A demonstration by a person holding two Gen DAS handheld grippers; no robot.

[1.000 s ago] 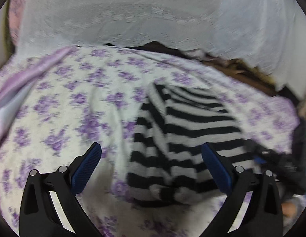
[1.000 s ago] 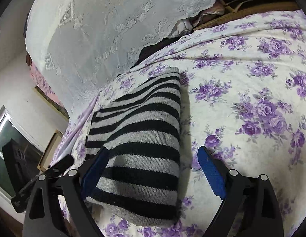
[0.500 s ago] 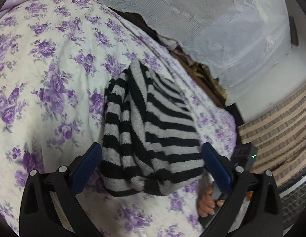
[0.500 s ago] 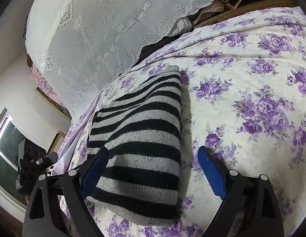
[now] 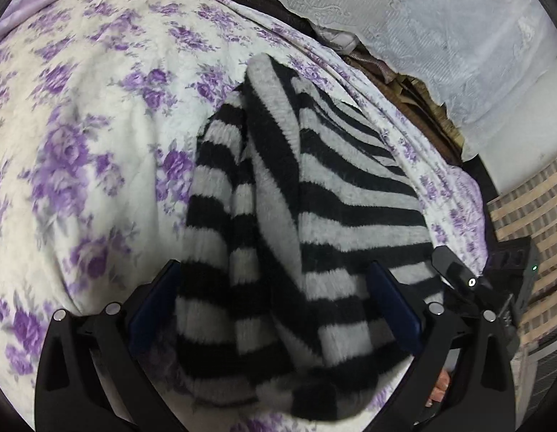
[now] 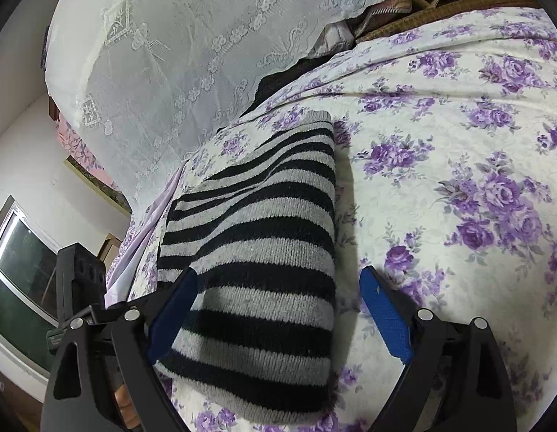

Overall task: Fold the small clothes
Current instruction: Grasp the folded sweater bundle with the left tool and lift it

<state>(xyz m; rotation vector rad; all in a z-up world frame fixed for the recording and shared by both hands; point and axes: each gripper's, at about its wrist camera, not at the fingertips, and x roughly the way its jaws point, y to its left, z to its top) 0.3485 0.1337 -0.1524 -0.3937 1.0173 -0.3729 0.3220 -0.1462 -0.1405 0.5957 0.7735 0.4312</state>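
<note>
Now both tongs, left (image 5: 274,306) and right (image 6: 278,309), gape wide around the folded striped sweater (image 6: 256,273) (on a floral bedspread (image 6: 458,180)).

Even, dim indoor light; no glare. Left wrist view soft with motion blur, worst on the bedspread (image 5: 80,136) at left and the sweater (image 5: 278,216) near the bottom. Right wrist view sharp, knit ribs clear; the sweater's shadow falls to its right. Strong fisheye bend, black corners. Window (image 6: 22,262) dark.
</note>
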